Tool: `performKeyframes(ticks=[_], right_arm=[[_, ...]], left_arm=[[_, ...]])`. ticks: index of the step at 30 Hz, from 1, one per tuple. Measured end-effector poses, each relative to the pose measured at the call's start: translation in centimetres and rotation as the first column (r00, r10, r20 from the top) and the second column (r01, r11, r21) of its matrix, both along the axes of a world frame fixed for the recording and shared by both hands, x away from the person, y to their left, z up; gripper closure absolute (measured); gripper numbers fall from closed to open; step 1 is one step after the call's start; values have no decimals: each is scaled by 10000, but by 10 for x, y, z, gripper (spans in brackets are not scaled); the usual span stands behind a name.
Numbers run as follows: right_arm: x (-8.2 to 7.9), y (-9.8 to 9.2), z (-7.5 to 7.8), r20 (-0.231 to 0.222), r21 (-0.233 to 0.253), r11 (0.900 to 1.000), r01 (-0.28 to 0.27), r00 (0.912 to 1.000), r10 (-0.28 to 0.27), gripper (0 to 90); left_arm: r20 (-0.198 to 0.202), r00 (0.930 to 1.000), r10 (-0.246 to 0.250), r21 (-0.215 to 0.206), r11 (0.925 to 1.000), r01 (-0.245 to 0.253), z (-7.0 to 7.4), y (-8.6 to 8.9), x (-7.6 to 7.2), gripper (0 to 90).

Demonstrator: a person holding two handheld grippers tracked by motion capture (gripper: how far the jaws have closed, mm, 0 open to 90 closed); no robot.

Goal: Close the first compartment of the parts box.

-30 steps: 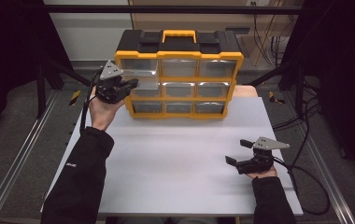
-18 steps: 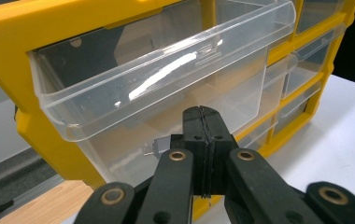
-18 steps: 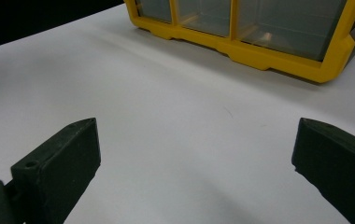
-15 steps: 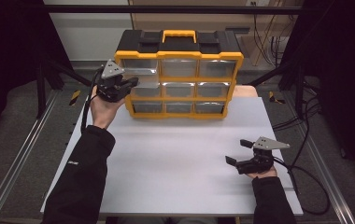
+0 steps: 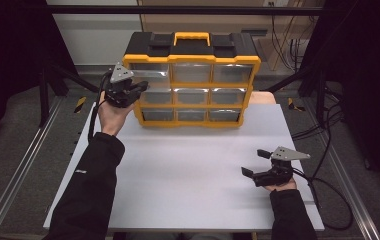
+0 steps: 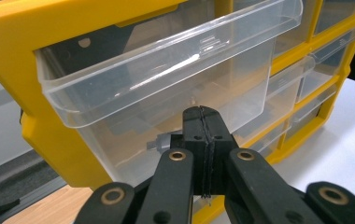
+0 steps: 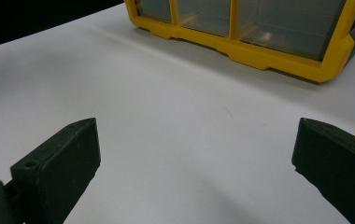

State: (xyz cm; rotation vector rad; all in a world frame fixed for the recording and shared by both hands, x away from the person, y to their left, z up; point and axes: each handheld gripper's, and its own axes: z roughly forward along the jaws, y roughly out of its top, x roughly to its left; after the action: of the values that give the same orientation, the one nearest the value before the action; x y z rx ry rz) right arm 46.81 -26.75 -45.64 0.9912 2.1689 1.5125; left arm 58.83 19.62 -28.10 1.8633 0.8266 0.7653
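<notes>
With its jaws pressed together against the front of a clear drawer part-way out of the organizer's top left slot, the left gripper could slip off, while the right gripper rests spread open on the table.

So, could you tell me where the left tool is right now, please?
In the high view the left tool is at the table's far left, its jaws shut against the yellow plastic drawer cabinet's left column of clear drawers.

Glossy clear plastic drawer, matt white table
</notes>
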Motion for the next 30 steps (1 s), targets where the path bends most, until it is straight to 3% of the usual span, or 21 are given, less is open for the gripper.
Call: performKeyframes(ticks=[30], right_arm=[[0,0,-1,14,-151,9999,48,10000,-48,6]], left_arm=[[63,9996,270,302,9992,-271,-1,-3,16,895]])
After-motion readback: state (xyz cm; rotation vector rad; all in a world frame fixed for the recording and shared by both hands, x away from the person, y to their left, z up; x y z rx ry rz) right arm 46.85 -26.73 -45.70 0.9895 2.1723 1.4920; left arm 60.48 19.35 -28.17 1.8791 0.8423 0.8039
